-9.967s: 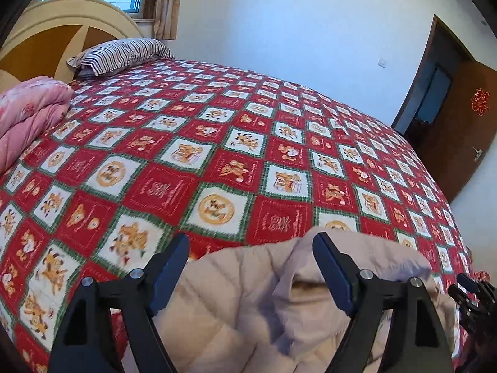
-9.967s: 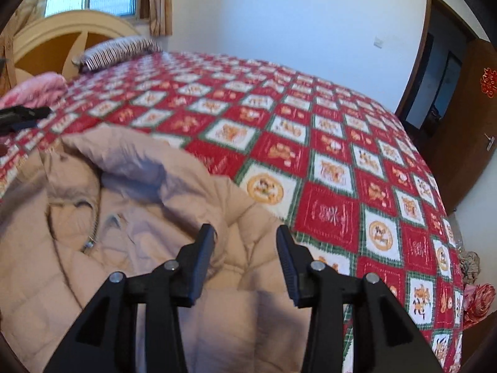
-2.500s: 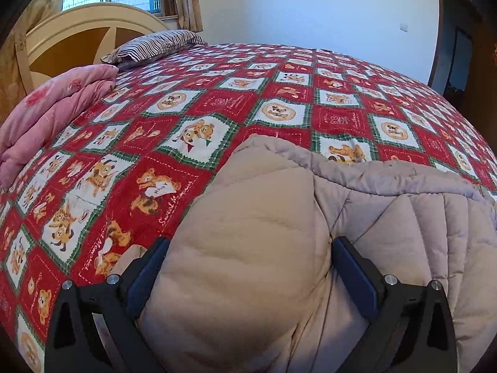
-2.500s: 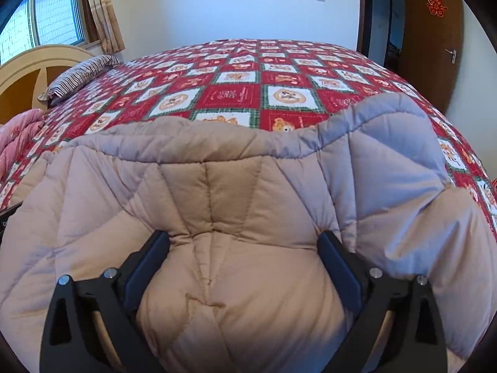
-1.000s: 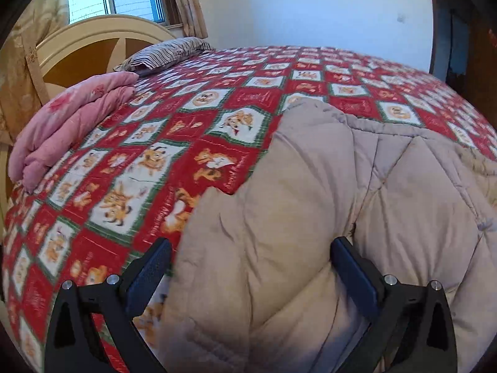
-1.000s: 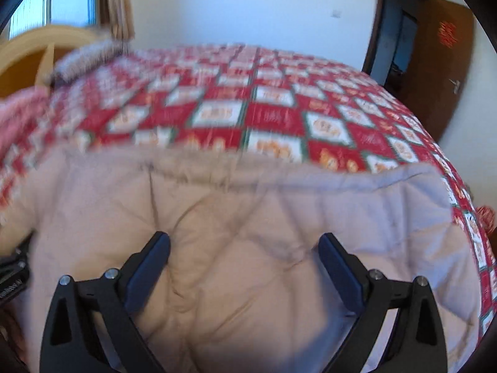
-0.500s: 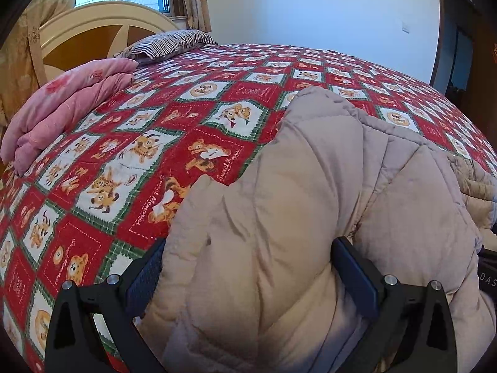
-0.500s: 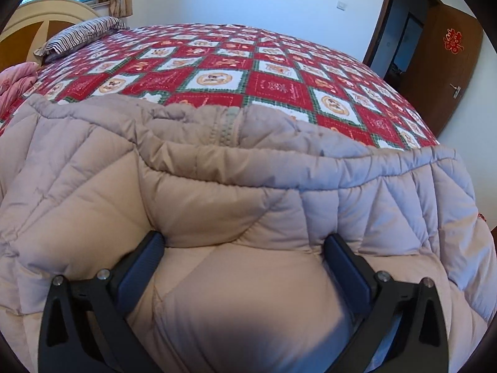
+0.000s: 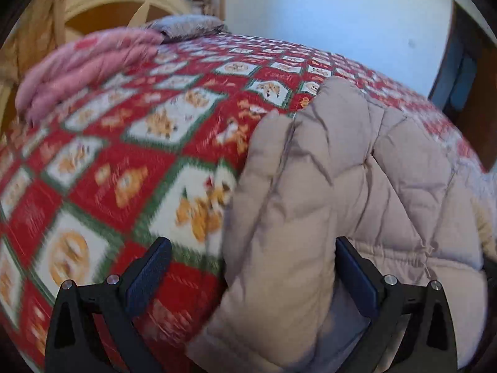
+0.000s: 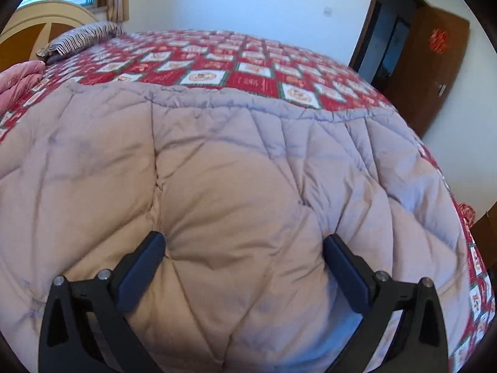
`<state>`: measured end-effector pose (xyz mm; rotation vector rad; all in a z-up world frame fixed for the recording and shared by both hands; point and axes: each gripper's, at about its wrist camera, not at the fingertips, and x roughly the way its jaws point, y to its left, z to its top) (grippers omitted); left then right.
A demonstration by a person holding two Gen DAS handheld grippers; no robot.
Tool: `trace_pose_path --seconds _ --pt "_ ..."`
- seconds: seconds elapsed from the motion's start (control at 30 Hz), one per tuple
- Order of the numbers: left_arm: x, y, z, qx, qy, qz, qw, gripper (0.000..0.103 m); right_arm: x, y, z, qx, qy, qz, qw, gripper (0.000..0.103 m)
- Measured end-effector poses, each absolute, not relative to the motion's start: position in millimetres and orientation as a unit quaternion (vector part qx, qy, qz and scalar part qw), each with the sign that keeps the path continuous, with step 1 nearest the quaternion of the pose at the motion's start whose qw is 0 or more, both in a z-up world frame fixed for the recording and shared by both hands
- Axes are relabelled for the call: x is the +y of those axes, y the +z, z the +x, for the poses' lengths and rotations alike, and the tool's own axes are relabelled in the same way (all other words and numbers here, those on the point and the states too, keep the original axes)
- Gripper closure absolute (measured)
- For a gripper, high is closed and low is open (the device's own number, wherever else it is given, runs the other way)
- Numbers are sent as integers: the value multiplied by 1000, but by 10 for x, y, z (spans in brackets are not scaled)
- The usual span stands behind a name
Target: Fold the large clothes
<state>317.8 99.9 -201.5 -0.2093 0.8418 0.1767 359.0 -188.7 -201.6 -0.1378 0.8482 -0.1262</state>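
Observation:
A large beige quilted down jacket (image 10: 236, 168) lies spread on the red patterned bedspread (image 10: 248, 71). In the right wrist view it fills most of the frame. My right gripper (image 10: 243, 259) is open, its fingers wide apart, resting on the jacket's puffy surface. In the left wrist view the jacket's left part (image 9: 335, 186) bulges up in a fold between the fingers. My left gripper (image 9: 248, 267) is open, with the jacket edge near the right finger and bare bedspread (image 9: 124, 161) by the left finger. That view is motion-blurred.
A folded pink quilt (image 9: 84, 62) lies at the bed's left side near the wooden headboard (image 9: 124, 9). A striped pillow (image 10: 80, 40) sits at the bed's head. A dark wooden door (image 10: 428, 71) stands open at the right, beyond the bed's edge.
The left gripper has shifted left, so more bedspread shows between its fingers. The jacket now lies flatter and wider under the right gripper. Both grippers stay open.

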Motion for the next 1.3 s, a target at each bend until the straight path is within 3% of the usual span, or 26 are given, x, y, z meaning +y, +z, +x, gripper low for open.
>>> trace_pose_path --seconds 0.3,0.43,0.53,0.73,0.8,0.9,1.1,1.3 --pt "903 -2039 3104 420 65 -124 897 1 -1869 -2076 3599 415 -66 -81 904 0" --pt "915 -2035 2992 410 54 -133 901 1 -1920 -1831 3114 410 -62 -45 909 0" --pt "880 -2065 2974 401 51 -140 904 3 -1837 -1981 2842 415 -56 -53 906 0" --pt "800 -2001 2970 390 30 -137 910 28 -1769 -2214 2893 398 -62 -73 912 0" --pt "826 -1979 2948 388 19 -148 909 55 -1760 -2215 2894 398 -63 -74 912 0" --pt "817 -1832 2859 372 1 -146 917 76 -1752 -2221 2890 391 -67 -74 915 0" --pt "960 -1531 2623 324 -32 -162 932 83 -1680 -2200 2803 393 -82 -76 913 0" --pt "1308 -1564 2505 320 -28 -196 926 84 -1514 -2194 2731 388 -91 -85 913 0"
